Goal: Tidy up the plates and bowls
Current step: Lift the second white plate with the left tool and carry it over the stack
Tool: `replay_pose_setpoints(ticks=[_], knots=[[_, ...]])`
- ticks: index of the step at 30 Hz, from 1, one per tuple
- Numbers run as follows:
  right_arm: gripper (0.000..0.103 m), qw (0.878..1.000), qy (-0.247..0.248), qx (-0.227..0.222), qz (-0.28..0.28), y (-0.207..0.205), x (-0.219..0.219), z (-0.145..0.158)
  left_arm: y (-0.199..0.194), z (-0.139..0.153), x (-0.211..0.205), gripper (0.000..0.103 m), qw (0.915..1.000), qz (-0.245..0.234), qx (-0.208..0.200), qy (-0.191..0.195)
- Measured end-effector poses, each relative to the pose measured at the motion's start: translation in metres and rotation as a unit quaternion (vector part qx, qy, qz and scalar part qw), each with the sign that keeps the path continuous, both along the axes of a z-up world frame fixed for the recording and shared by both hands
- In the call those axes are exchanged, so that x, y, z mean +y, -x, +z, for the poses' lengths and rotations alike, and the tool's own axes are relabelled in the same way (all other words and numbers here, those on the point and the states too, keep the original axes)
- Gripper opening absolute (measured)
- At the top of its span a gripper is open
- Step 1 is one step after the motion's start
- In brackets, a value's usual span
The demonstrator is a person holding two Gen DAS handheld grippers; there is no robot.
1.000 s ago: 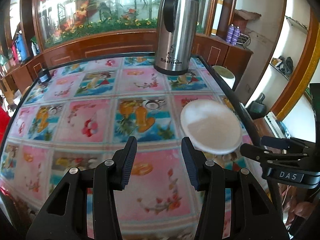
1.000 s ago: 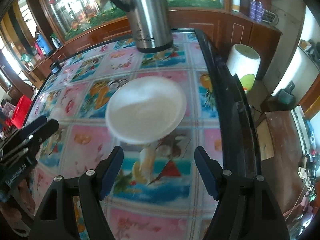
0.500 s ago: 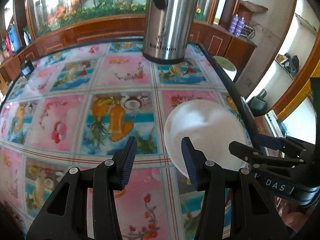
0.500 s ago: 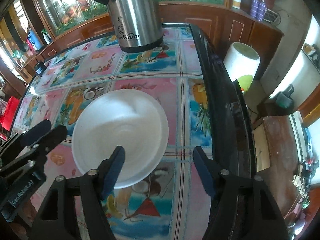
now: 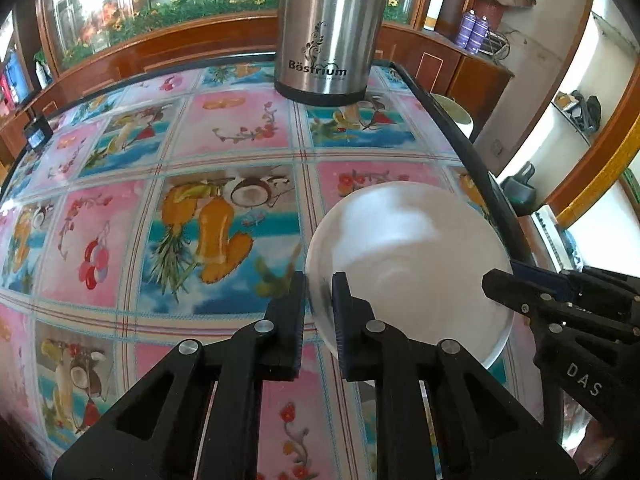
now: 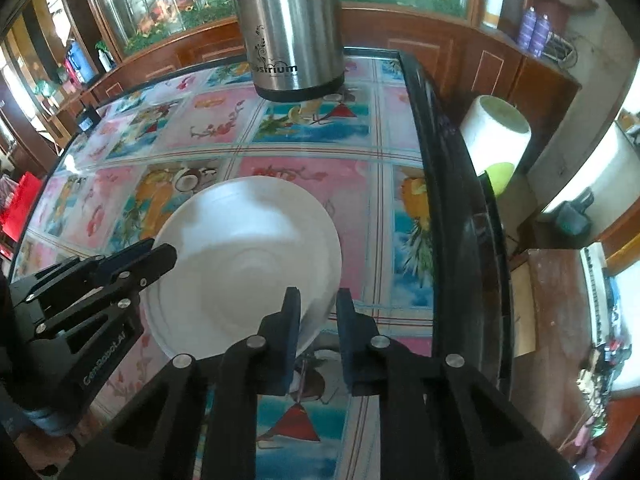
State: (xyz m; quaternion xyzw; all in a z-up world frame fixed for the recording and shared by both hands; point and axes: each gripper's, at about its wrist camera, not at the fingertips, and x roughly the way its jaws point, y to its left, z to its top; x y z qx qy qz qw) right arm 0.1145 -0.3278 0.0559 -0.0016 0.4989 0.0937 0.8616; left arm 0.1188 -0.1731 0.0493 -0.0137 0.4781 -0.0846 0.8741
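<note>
The left gripper [image 5: 319, 304] has just drawn its fingers [image 5: 294, 312] together, and they pinch the left rim of the white plate [image 5: 408, 256] at the lower middle of the left wrist view. The right gripper [image 6: 318, 316] has likewise just closed; its fingers [image 6: 291, 320] clamp the plate's lower right rim in the right wrist view. The plate [image 6: 244, 264] sits between both grippers, over the bench [image 5: 224, 128] with its fruit-patterned cover, close to the bench's right edge. A steel thermos jug [image 5: 326, 32] stands at the top centre, well apart from the plate. A white bin [image 6: 496, 136] stands off the bench at right.
</note>
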Motion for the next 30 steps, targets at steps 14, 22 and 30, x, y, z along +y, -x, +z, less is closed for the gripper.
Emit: replay_pose_setpoints(ticks=[14, 22, 30], knots=[[0.019, 0.999, -0.018, -0.027, 0.04, 0.058, 0.047, 0.011, 0.063, 0.019, 0.058, 0.012, 0.9997, 0.024, -0.005, 0.005], [0.021, 0.995, -0.035, -0.037, 0.086, 0.097, 0.104, 0.015, 0.115, 0.031, 0.121, 0.012, 0.9976, 0.064, -0.025, -0.011], [0.021, 0.988, -0.049, -0.051, 0.136, 0.126, 0.166, 0.028, 0.161, 0.046, 0.19, 0.012, 0.9929, 0.11, -0.044, -0.009]])
